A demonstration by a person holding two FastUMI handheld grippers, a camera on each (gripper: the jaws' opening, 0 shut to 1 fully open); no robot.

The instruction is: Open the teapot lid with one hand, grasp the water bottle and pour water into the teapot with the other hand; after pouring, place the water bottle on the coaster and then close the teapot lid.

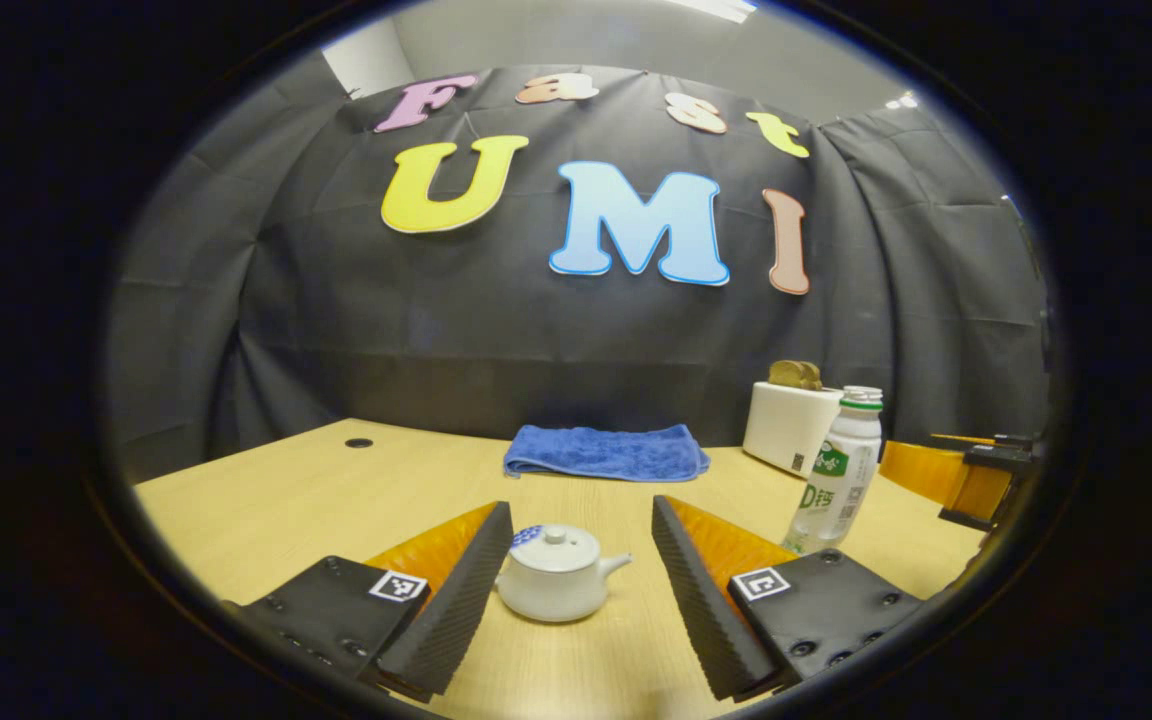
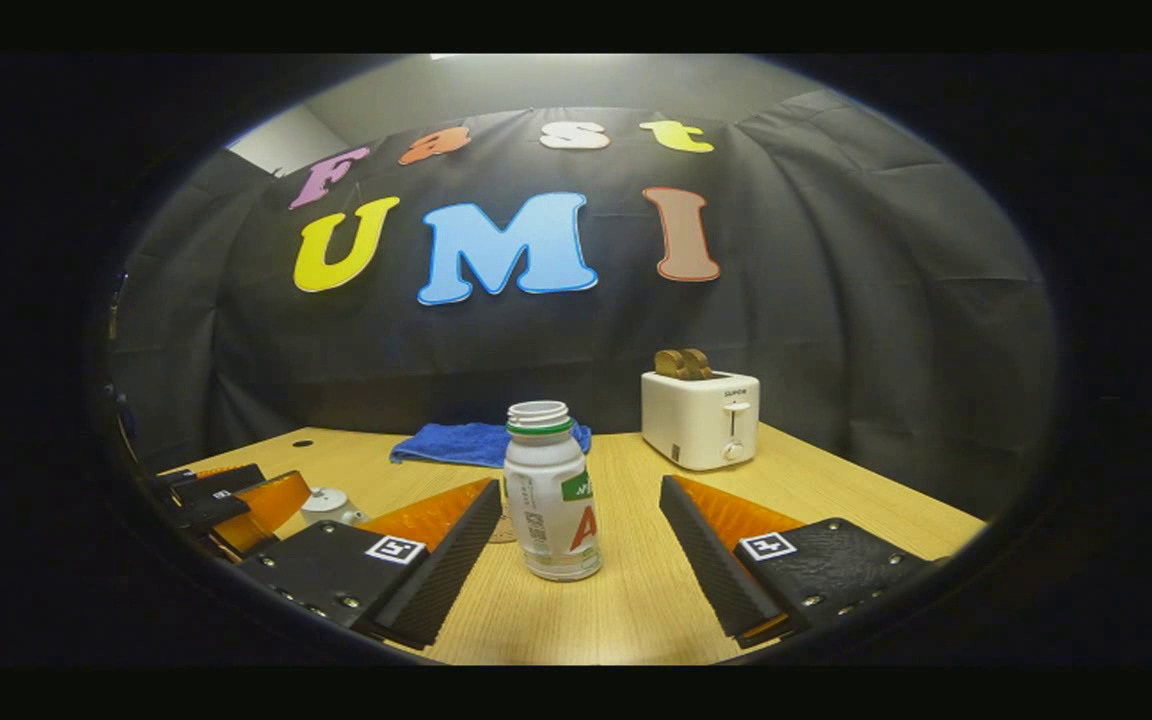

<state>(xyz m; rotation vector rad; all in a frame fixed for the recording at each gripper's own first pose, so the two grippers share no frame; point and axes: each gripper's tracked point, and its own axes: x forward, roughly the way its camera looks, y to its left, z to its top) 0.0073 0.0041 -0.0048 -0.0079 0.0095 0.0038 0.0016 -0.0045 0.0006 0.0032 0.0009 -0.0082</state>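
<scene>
The left tongs [image 1: 571, 560] stand wide apart, level with the counter [image 1: 286, 500], framing the white teapot [image 1: 558, 575], whose lid [image 1: 556, 545] is still seated; this alignment suits a lid grasp. The right tongs [image 2: 581, 545], likewise apart, bracket the uncapped water bottle [image 2: 548, 490], which stands upright and untouched, ready for a side grip. Both tools point forward toward the booth wall. A blue towel [image 1: 606, 452] and a white toaster [image 2: 701, 415] sit behind, well clear.
</scene>
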